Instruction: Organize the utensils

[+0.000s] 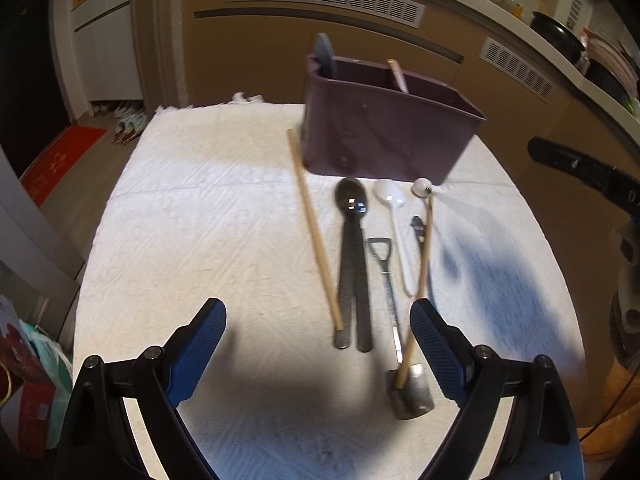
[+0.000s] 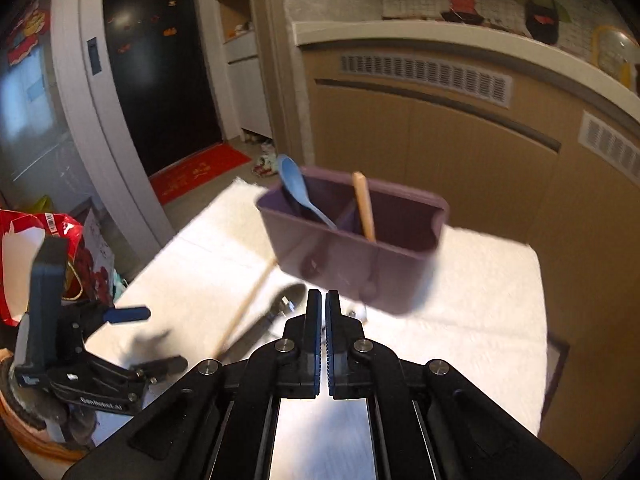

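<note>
The left hand-held gripper (image 1: 318, 354) hangs spread wide over spoons (image 1: 352, 240) and chopsticks (image 1: 314, 232) on the table (image 1: 200, 220). The right hand-held gripper (image 2: 323, 320) is pressed together, holding nothing, with the holder (image 2: 352, 240) just ahead.

My right gripper (image 2: 323, 304) has its jaws pressed together with nothing visible between them. Beyond them the purple holder (image 2: 360, 256) stands on the white cloth (image 2: 480, 280), a blue spoon (image 2: 294, 184) leaning in its left compartment and a wooden stick (image 2: 364, 206) beside the divider. My left gripper (image 2: 128, 314) hovers at the near left, one blue finger showing.
</note>
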`<state>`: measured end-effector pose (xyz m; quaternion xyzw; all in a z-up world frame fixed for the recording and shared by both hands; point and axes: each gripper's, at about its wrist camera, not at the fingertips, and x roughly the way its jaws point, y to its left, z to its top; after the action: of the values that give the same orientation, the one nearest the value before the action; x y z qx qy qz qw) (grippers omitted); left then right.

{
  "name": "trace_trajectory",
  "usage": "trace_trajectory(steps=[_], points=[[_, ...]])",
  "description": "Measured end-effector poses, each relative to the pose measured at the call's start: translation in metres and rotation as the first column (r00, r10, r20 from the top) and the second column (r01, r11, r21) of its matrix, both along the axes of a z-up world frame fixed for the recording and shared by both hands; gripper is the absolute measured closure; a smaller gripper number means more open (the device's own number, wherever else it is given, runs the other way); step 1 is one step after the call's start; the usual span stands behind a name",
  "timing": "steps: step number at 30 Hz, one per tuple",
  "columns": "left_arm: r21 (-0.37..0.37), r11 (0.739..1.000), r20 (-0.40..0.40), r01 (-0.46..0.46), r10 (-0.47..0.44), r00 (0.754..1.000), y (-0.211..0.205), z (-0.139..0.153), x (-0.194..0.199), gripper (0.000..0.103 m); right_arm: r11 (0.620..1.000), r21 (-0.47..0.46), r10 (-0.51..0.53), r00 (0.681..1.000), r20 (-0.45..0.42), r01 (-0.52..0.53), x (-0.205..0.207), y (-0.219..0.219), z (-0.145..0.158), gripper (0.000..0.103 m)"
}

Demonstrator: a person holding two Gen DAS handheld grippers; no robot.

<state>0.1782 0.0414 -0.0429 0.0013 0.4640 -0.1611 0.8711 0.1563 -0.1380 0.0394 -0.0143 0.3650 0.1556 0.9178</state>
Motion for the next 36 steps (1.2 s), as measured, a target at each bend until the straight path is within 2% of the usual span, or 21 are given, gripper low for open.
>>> trace_trajectory(steps=[3,6,8,10,12,14,16,17,18,22,26,27,28,31,33,36], points=[[-0.019,0.997,-0.004,0.079,-0.079,0.997,-0.013,0.0,-0.004,0.02,1.0,0.005,-0.027,0.999,-0.03,0.028,-0.01,-0.019,-0.012,0.101],[-0.053,0.989,-0.017,0.135,-0.136,0.991,-0.025,-0.002,-0.002,0.034,0.998,-0.033,-0.056,0.997,-0.061,0.054,-0.016,-0.031,-0.03,0.101],[-0.052,0.99,-0.015,0.133,-0.134,0.991,-0.03,-0.002,0.004,0.046,0.998,-0.04,-0.052,0.993,-0.102,0.049,-0.017,-0.032,-0.045,0.099],[-0.031,0.994,-0.016,0.102,-0.102,0.995,-0.031,-0.002,0.012,0.05,0.999,-0.029,-0.039,0.99,-0.138,0.036,-0.016,-0.031,-0.06,0.098],[-0.02,0.998,-0.018,0.062,-0.063,0.998,-0.026,-0.002,0.018,0.05,0.999,-0.015,-0.035,0.987,-0.155,0.033,-0.008,-0.027,-0.072,0.098],[-0.005,1.0,-0.025,0.024,-0.024,0.999,-0.018,-0.004,0.02,0.048,0.999,-0.012,-0.037,0.988,-0.152,0.036,0.004,-0.021,-0.079,0.091],[0.0,1.0,-0.041,0.001,-0.001,0.999,-0.01,-0.008,0.02,0.04,0.998,-0.024,-0.053,0.989,-0.14,0.05,0.02,-0.013,-0.086,0.07],[0.0,1.0,-0.045,-0.009,0.009,0.999,-0.007,-0.01,0.02,0.034,0.998,-0.032,-0.063,0.989,-0.132,0.06,0.028,-0.007,-0.089,0.066],[-0.002,1.0,-0.045,-0.014,0.014,0.999,-0.003,-0.011,0.018,0.033,0.996,-0.041,-0.083,0.989,-0.119,0.078,0.037,-0.003,-0.093,0.064],[-0.018,1.0,-0.039,-0.017,0.016,0.999,0.005,-0.012,0.019,0.033,0.989,-0.075,-0.136,0.986,-0.092,0.129,0.064,0.007,-0.102,0.065],[-0.053,0.998,-0.027,0.022,-0.023,0.999,-0.002,-0.011,0.027,0.033,0.987,-0.126,-0.119,0.984,-0.132,0.103,0.077,0.017,-0.117,0.067],[-0.059,0.998,-0.026,0.031,-0.033,0.999,-0.005,-0.011,0.029,0.033,0.982,-0.155,-0.123,0.985,-0.117,0.104,0.075,0.02,-0.118,0.078],[-0.066,0.997,-0.027,0.042,-0.044,0.999,-0.008,-0.011,0.032,0.033,0.978,-0.187,-0.118,0.986,-0.114,0.095,0.072,0.022,-0.118,0.081],[-0.073,0.994,-0.016,0.084,-0.085,0.996,-0.021,-0.01,0.044,0.033,0.985,-0.154,-0.094,0.986,-0.141,0.072,0.055,0.013,-0.11,0.081],[-0.078,0.989,-0.004,0.129,-0.13,0.992,-0.031,-0.008,0.053,0.033,0.985,-0.148,-0.114,0.984,-0.14,0.093,0.043,0.001,-0.107,0.081],[-0.073,0.982,-0.006,0.173,-0.174,0.985,-0.046,-0.013,0.074,0.043,0.981,-0.142,-0.154,0.979,-0.136,0.135,0.025,-0.023,-0.107,0.08]])
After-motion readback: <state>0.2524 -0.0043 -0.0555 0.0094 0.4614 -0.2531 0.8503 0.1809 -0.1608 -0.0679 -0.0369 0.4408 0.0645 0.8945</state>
